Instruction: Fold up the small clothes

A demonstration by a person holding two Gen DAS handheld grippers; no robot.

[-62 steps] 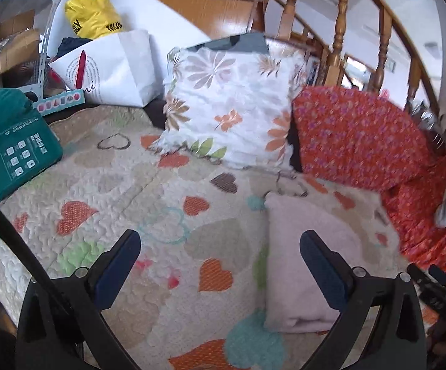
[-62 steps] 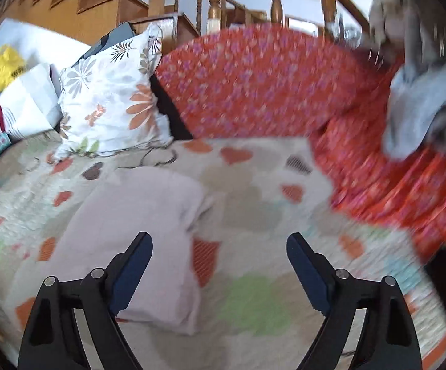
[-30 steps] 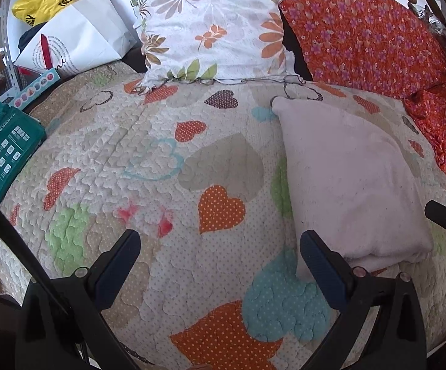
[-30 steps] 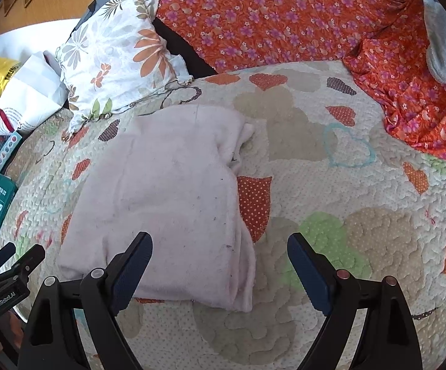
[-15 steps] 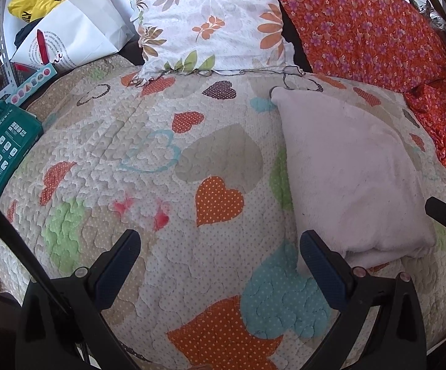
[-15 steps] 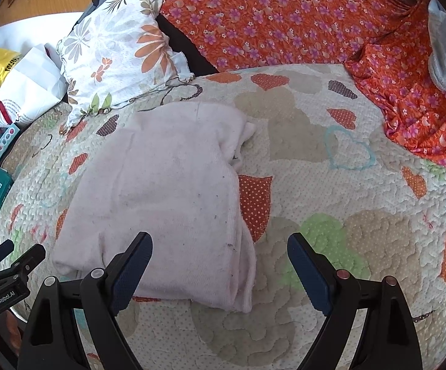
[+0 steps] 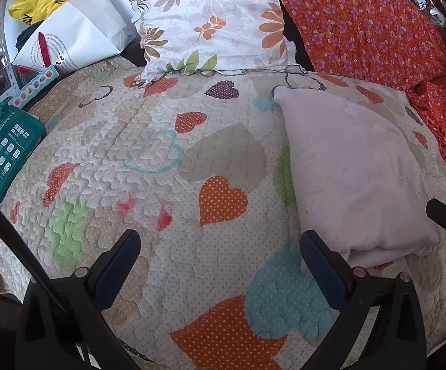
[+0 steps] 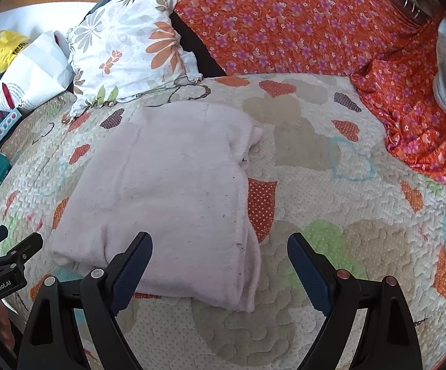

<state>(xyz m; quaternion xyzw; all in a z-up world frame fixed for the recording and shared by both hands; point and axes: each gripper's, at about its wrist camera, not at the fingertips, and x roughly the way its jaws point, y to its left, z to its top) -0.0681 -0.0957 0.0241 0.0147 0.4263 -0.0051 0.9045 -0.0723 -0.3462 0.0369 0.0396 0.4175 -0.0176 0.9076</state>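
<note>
A pale pink garment (image 8: 173,191) lies folded in a thick rectangle on the heart-patterned quilt (image 8: 330,215). It also shows in the left wrist view (image 7: 349,172) at the right. My left gripper (image 7: 220,243) is open and empty above the quilt, left of the garment. My right gripper (image 8: 220,246) is open and empty, hovering over the garment's near right corner. The left gripper also shows at the left edge of the right wrist view (image 8: 4,262).
A floral pillow (image 7: 213,21) and an orange flowered cushion (image 7: 361,27) stand at the back. A white paper bag (image 7: 72,37) and a yellow bag (image 7: 35,3) sit at the back left. A green box (image 7: 1,151) lies at the left. Orange cloth (image 8: 423,117) drapes at the right.
Both grippers tilted down from the room toward the quilt, then drew slightly closer to the garment. The garment has not moved. Both stay open.
</note>
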